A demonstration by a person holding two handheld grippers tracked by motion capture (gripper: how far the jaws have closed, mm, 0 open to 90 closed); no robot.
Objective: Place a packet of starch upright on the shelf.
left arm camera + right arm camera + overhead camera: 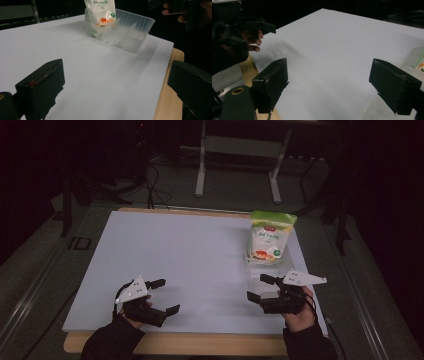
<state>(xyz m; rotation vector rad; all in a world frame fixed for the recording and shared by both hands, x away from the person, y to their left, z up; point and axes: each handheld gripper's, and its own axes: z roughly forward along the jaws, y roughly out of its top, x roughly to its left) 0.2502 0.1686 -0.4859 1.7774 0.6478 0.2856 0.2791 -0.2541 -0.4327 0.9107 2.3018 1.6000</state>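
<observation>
- The left gripper rests near the front edge of the white table. Its jaws are spread wide with nothing between them.
- The right gripper sits at the front right, also spread wide and holding nothing.
- Just past the right gripper is a clear plastic box.
- A snack bag stands up in the box, at its far end.

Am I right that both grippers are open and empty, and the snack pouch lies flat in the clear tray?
Not quite. The pouch stands upright in the clear plastic tray, as the left gripper view shows. The rest holds: the left gripper and right gripper are open and empty.
</observation>
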